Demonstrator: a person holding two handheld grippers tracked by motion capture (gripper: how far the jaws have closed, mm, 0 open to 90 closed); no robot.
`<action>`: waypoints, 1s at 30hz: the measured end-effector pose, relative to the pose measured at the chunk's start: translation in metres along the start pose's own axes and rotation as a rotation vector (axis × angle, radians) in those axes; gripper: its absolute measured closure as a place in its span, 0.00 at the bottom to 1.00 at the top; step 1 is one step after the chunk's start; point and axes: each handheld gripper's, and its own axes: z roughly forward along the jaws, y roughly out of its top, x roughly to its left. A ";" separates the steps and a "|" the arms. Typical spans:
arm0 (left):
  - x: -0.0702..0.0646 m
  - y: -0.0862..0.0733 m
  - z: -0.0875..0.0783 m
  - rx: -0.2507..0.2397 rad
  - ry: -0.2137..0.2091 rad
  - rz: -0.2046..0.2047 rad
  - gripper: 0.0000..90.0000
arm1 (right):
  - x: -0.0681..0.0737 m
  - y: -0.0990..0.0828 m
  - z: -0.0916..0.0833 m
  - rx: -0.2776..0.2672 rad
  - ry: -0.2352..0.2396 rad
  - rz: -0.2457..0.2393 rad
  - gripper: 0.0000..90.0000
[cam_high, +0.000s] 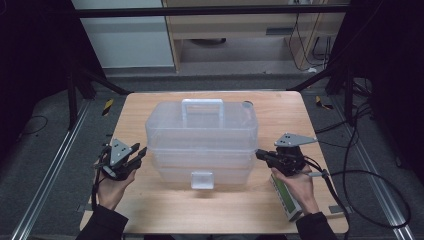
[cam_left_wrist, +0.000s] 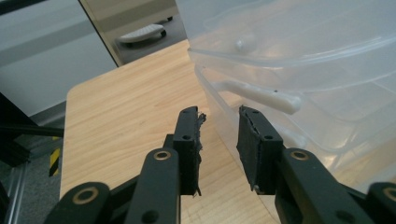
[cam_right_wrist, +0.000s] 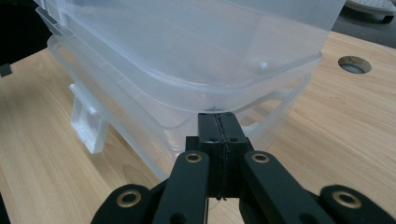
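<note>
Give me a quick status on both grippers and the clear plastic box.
Left gripper open beside the box's end, nothing between the jaws. Right gripper shut, tips at the rim of the clear box. Latch down, lid closed. Nothing in the way.

On my high view I see the wooden table (cam_high: 150, 107), with a green-and-white box (cam_high: 287, 199) lying at its near right edge. A round cable hole (cam_high: 247, 104) sits at the far side. Yellow-black tape (cam_high: 107, 106) marks the floor far left.
</note>
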 end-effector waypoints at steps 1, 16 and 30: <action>-0.001 0.000 0.000 -0.006 -0.001 0.000 0.76 | 0.000 0.000 0.000 -0.001 -0.001 0.001 1.00; -0.010 0.006 0.003 -0.045 -0.012 0.029 0.74 | -0.002 0.002 0.000 -0.008 -0.002 0.009 1.00; -0.015 0.009 0.006 -0.069 0.002 0.035 0.74 | -0.002 0.002 -0.001 -0.019 0.001 0.010 1.00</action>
